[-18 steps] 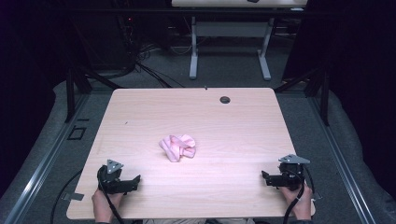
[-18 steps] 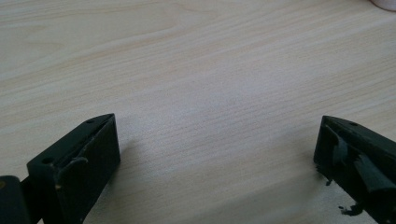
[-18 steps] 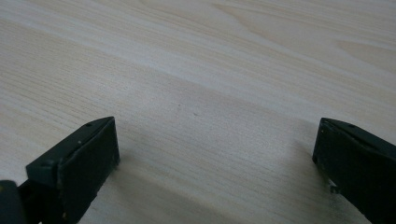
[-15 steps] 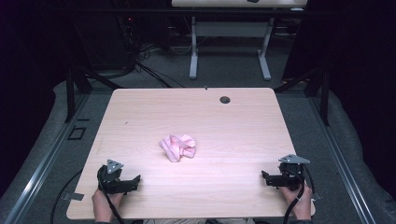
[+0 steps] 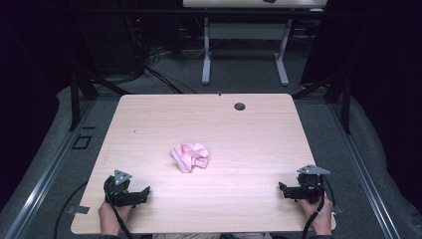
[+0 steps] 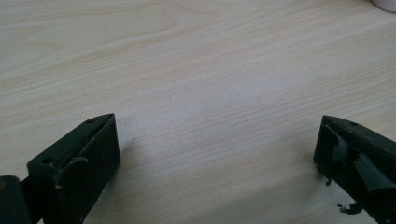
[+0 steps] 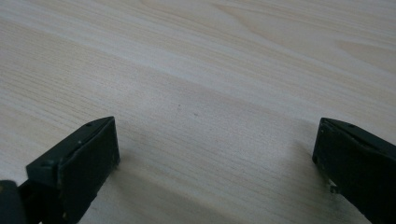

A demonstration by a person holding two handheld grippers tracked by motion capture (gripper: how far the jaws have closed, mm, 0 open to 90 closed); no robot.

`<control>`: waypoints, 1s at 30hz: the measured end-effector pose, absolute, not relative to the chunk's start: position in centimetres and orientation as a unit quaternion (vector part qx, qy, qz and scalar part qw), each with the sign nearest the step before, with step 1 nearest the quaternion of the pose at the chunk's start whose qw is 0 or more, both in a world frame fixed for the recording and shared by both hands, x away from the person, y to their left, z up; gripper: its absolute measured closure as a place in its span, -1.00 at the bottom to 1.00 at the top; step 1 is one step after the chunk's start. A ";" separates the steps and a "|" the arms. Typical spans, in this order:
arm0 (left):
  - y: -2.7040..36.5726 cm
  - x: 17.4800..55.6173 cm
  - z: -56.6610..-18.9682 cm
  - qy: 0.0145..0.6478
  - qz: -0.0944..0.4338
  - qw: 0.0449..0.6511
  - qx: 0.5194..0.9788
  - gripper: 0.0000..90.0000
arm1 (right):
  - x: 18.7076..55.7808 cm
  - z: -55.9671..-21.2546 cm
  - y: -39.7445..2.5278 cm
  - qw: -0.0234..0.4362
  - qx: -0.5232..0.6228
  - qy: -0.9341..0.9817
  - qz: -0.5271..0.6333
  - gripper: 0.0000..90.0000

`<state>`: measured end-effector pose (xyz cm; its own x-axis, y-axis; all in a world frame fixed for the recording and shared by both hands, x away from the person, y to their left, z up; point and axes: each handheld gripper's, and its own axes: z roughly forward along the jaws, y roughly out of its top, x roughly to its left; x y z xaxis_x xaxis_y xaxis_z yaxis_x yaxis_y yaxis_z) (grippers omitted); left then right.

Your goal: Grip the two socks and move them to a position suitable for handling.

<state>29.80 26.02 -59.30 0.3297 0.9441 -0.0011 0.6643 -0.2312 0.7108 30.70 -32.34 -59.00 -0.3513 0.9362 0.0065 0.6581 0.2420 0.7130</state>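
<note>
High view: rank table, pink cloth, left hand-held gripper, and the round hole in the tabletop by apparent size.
1. Table, by far the largest.
2. Left hand-held gripper and pink cloth: look about alike, and the gripper is nearer the camera, so no ranking.
3. Round hole, smallest.

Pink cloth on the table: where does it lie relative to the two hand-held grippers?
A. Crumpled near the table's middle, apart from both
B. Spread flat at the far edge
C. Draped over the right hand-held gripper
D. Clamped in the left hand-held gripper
A: the pink cloth sits bunched near the middle of the table, while the left hand-held gripper and right hand-held gripper rest open near the near edge, touching nothing.
</note>
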 end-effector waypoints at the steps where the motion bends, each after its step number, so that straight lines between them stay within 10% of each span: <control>1: 26.0 29.8 -59.3 0.535 0.222 0.314 0.752 -0.99 | 30.7 -59.0 -32.3 0.218 0.527 0.757 0.319 -1.00; 30: 17.0 39.2 -52.2 0.464 0.150 0.375 0.788 -0.82 | 30.7 -59.0 -32.3 0.219 0.528 0.756 0.318 -1.00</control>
<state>39.18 17.01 -52.22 0.5235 0.8447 -0.1115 0.6192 -0.2873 0.7308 30.74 -32.33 -59.01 -0.3452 0.9385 0.0048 0.6589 0.2387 0.7133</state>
